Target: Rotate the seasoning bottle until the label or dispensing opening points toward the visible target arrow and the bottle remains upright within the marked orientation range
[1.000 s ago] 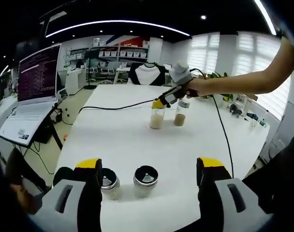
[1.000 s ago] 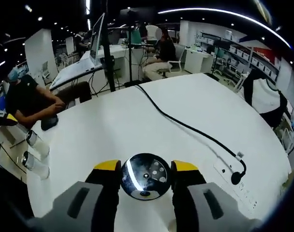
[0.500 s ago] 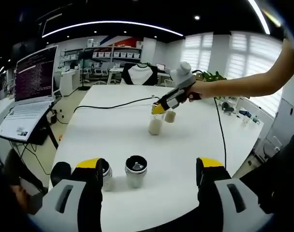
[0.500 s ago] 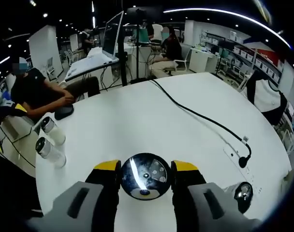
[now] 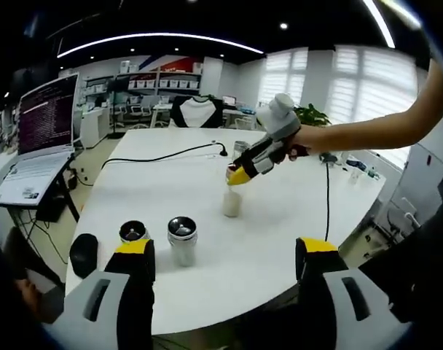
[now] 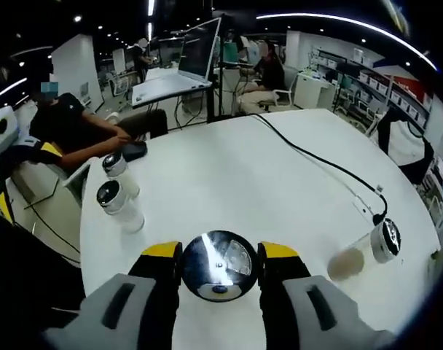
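While clamped on the shaker cap of the seasoning bottle (image 6: 218,265), right tongs (image 6: 218,271) hold it upright mid-bench (image 5: 280,219); left tongs (image 5: 225,251) gape, empty, at the near edge; likely light, rigid, smooth-sided, prone to slip or tip, so best gripped at the cap rim; counted: four bottles, namely this one, two standing together (image 5: 182,239), another beyond (image 6: 367,252).
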Demonstrator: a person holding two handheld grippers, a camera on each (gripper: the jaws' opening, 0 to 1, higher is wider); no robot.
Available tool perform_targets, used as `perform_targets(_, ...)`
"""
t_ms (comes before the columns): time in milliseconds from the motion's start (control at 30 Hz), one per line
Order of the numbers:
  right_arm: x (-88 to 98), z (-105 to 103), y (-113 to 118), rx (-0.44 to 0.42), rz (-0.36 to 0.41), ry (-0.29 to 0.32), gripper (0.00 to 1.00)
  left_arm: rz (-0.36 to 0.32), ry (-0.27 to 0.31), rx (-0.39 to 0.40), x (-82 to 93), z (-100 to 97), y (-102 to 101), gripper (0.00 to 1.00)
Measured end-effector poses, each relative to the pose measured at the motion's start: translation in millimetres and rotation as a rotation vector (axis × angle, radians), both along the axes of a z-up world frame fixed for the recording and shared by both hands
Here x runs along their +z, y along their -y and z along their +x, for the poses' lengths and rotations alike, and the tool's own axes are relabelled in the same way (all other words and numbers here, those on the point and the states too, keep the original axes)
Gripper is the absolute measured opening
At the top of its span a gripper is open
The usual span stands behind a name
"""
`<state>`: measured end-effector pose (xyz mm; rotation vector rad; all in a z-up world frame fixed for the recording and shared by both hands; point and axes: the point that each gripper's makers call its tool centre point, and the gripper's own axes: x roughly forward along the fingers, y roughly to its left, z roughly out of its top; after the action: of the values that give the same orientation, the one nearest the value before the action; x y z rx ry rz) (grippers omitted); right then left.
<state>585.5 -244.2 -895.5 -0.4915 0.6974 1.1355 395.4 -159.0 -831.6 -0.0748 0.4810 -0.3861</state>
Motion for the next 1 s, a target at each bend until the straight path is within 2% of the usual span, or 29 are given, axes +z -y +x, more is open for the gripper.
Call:
perform_targets(133,0.1,-8.9,0.3,0.005,-0.001,-0.004,0.39,-0.009,0.004,-0.009,1.8,-4.3,3.0,0.84)
perform_targets(267,1.9,-42.5,0.3,0.018,-0.005,-0.02,0.39,-0.011,0.006,-0.054,1.8,-16.7,8.5,0.84)
perform_targets(567,6.5,-75.0,-10.9,0.015,0.013,-0.042,0.39,0.001,0.01,-0.087,0.4,-28.2,5.2,0.83)
perform_targets(667,6.1,-82.7,-13.2,0.02,0.013,-0.055,0.39,0.006,0.011,-0.098,-2.3,-30.4,4.6,0.83)
perform_targets(700,6.0,-84.3,-14.2,0.02,0.012,-0.049,0.39,0.032,0.005,-0.111,-8.2,-30.9,2.8,0.83)
perform_targets(833,4.6,-87.3,-15.1,0.033,-0.001,-0.054,0.4,0.018,-0.002,-0.108,-11.9,-29.5,0.4,0.83)
perform_targets(1000,0.4,-92.8,-13.8,0.113,-0.039,-0.041,0.4,0.021,-0.006,-0.108,-17.0,-21.5,-0.2,0.83)
